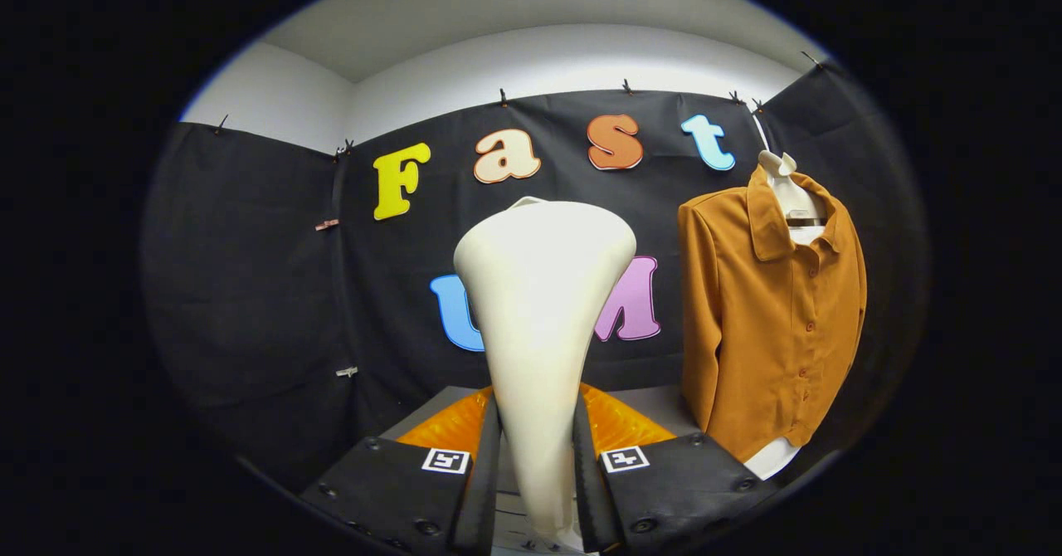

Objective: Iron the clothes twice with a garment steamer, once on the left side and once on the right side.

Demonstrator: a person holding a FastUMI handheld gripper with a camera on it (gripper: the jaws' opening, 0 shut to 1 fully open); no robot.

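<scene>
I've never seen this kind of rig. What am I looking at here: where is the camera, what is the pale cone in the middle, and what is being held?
The camera rides on a handheld gripper and looks forward along its two fingers, seen at the bottom. The fingers press from both sides on the narrow handle of a white garment steamer, whose wide head stands upright ahead. Beyond the fingers lies a grey table with something orange on it. To the right hangs a brown button-up shirt on a hanger, against the booth's black wall. The steamer is not touching the shirt.
</scene>
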